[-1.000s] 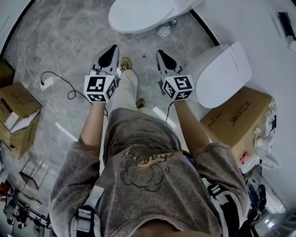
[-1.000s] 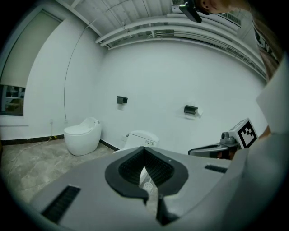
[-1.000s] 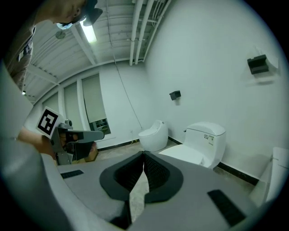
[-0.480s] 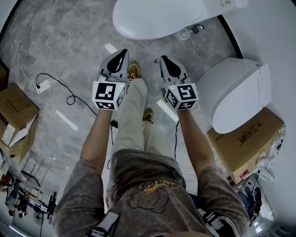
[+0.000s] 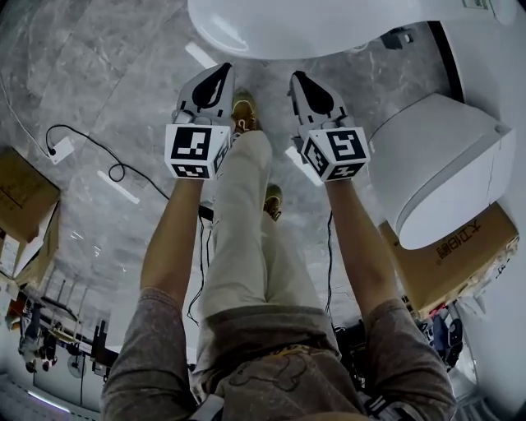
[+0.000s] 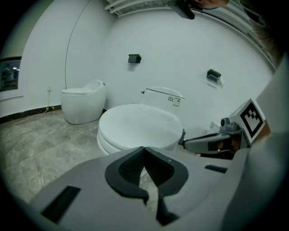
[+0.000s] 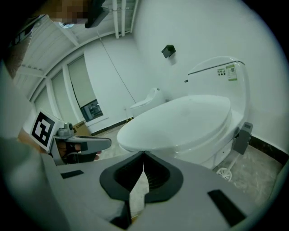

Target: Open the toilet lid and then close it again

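The white toilet (image 5: 312, 25) stands ahead of me with its lid (image 6: 140, 124) down; the same lid (image 7: 180, 119) fills the right gripper view. My left gripper (image 5: 222, 70) and right gripper (image 5: 297, 78) are held side by side just short of the bowl's front rim, touching nothing. Both are shut and empty: the left gripper (image 6: 144, 148) has its tips meeting, and so does the right gripper (image 7: 143, 153). Both point forward and a little downward at the lid's front edge.
A second white toilet (image 5: 448, 164) stands to the right, beside a cardboard box (image 5: 468, 255). More boxes (image 5: 20, 197) and a cable with a plug (image 5: 57, 148) lie on the grey stone floor at left. A third toilet (image 6: 83, 101) stands by the far wall.
Both grippers have sunk and come closer to the toilet, which now looms larger at the top of the head view. Their jaws stayed shut.
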Tool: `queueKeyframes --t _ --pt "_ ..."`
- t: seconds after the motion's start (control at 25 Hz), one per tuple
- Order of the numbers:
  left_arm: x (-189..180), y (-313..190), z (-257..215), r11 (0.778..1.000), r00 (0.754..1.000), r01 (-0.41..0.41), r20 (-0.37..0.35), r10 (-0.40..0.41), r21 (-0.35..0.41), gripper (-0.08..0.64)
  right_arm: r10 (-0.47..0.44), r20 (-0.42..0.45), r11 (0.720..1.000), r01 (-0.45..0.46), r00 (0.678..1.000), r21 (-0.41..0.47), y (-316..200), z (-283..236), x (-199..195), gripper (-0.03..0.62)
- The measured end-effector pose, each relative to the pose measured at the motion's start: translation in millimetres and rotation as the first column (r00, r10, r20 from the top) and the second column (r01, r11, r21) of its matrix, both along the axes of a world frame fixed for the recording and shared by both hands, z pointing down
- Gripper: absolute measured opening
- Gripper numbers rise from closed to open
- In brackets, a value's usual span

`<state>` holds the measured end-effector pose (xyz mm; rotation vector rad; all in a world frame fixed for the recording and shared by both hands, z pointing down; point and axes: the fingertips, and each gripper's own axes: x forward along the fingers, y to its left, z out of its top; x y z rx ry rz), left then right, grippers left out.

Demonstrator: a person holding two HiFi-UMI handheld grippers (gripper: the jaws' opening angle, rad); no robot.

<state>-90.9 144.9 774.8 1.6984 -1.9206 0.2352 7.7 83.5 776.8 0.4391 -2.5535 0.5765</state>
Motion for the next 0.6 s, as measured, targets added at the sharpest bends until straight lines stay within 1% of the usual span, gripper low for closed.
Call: queueKeyframes --t 0.12,0.2,0.36,0.6 --pt "-2.4 -3.7 21.2 1.000 1.000 -0.014 0.003 0.014 -0.025 0.009 0.014 -0.003 1.000 -0.015 1.000 -0.015 -1.8 15.3 -8.7 0.028" --pt "-5.6 -7.4 28.1 1.000 1.000 -0.010 -0.003 0.010 -0.028 0.009 0.016 -0.002 1.000 -0.016 1.000 -0.021 -2.3 21.3 -14.7 0.028" --pt "-7.5 -11.4 30.8 1.000 1.000 -0.008 -0.014 0.008 -0.028 0.009 0.010 0.005 1.000 -0.010 1.000 -0.026 -2.0 23.0 -20.8 0.027" --pt "-8.8 -12.8 29.2 1.000 0.999 0.002 -0.051 -0.002 0.000 0.009 0.028 0.017 0.999 -0.027 0.999 -0.039 -1.5 24.8 -23.2 0.026"
